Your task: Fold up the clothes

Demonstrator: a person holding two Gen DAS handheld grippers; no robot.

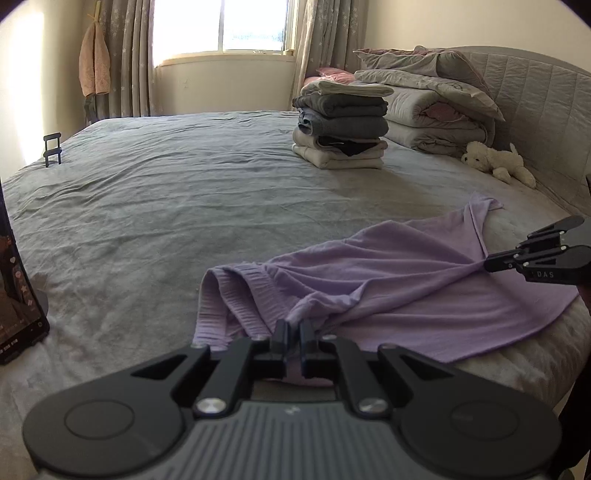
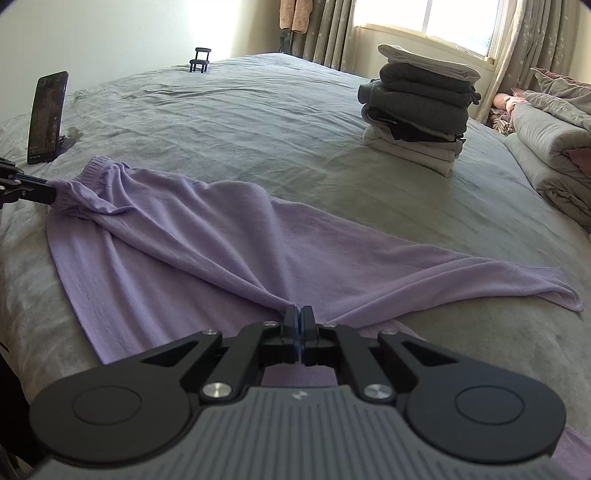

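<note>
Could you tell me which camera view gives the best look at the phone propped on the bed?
The right wrist view: the phone stands there whole on its stand, at the bed's far left. The left wrist view shows only a sliver of the phone, cut off by the picture's left edge.

You had strong daylight from the window (image 1: 221, 26), which blew out to white glare. The bed (image 1: 147, 192) lay evenly lit with soft shadows. Fisheye bending curved the edges; corners were dark.

A phone (image 2: 47, 117) stands propped; a plush dog (image 1: 496, 162) lies by the headboard (image 1: 543, 110).
</note>
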